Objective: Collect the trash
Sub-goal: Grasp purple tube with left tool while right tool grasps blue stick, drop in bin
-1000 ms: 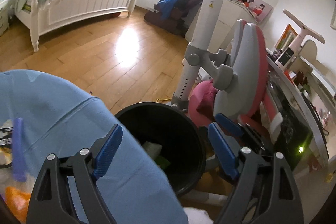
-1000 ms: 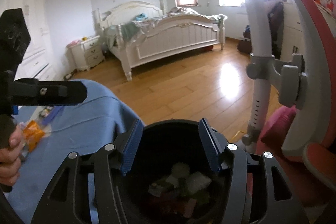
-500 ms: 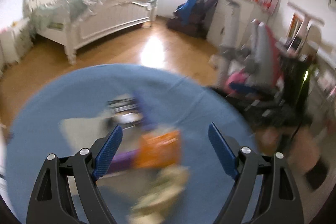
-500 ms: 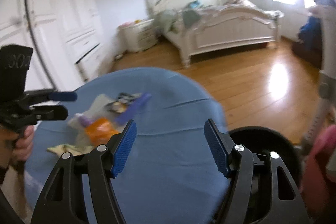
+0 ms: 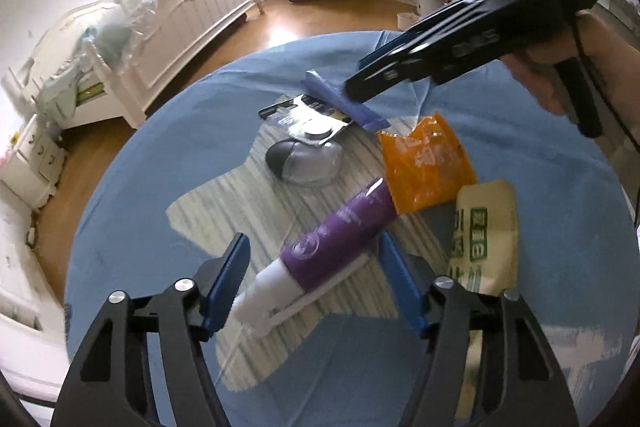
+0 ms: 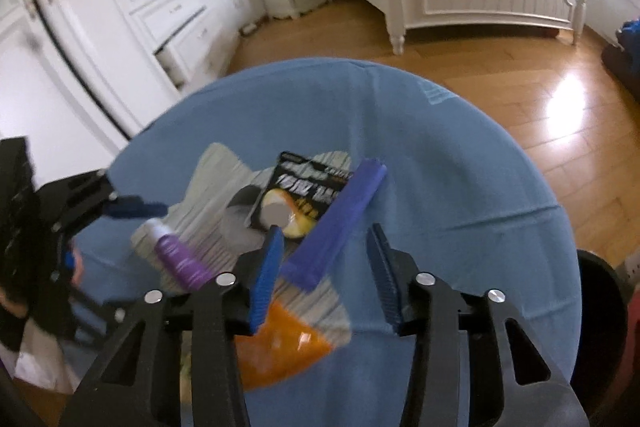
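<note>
Round table (image 5: 168, 211) under a blue cloth carries all the trash in one central cluster, on a striped mat (image 5: 248, 211), so both tools can reach it from opposite sides. Bin (image 6: 600, 311) shows only as a dark rim at the right edge of the right view, beside the table; its inside is hidden, so contents can't be told. Left gripper (image 5: 316, 283) has jaws spread, straddling the purple tube (image 5: 328, 243), which lies diagonal on the mat, white cap end toward the camera; pads are either side, not touching it as far as I can see, looks like a pre-grasp. Right gripper (image 6: 326, 275) also has jaws apart, lined up on the blue strip (image 6: 340, 219); strip sits between the fingers, no contact visible, likely its next pick. Orange wrapper (image 5: 424, 163) lies flat just right of the tube, overlapping its far end. Tan packet (image 5: 484, 231) is nearer the table edge, touching the wrapper. Black card pack (image 5: 308, 115) lies partly over a silver mouse (image 5: 300, 163) and under the strip. Nothing is lifted; all pieces are on the table, none seen in the bin.
</note>
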